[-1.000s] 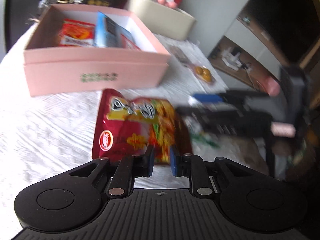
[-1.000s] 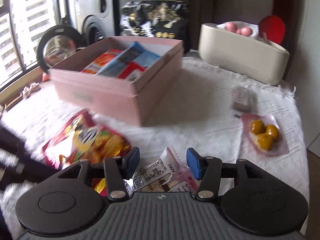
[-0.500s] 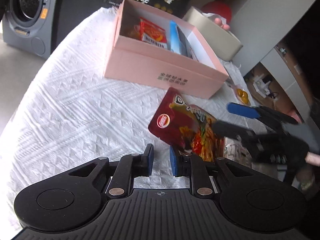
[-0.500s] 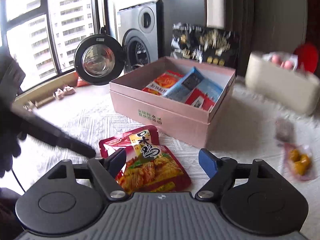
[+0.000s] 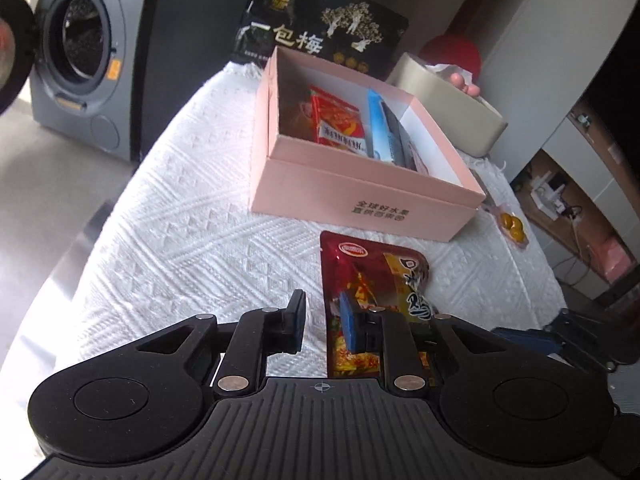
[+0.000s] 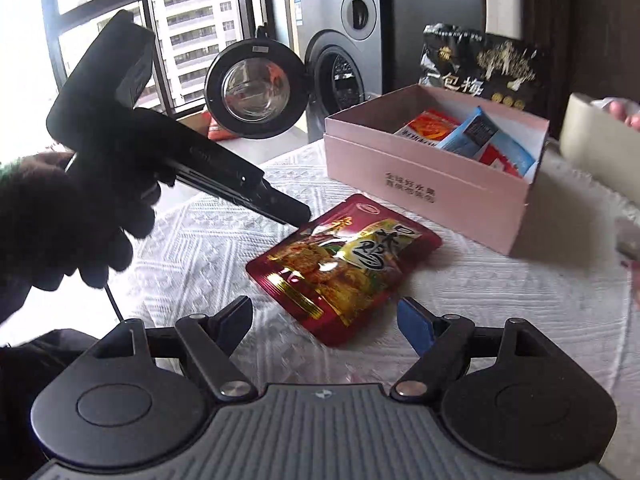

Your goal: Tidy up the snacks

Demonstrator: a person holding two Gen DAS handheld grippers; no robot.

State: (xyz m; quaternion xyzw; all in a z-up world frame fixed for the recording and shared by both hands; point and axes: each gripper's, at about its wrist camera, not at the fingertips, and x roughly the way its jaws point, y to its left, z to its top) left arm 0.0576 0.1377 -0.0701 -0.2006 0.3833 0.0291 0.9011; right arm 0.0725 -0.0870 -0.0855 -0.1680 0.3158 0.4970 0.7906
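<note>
Your right gripper gapes wide and empty; your left gripper is pinched nearly closed, holding nothing.

The red snack pouch lies flat on the white cloth at frame centre, just beyond your right fingertips. Upper right sits the pink box with packets inside.
</note>
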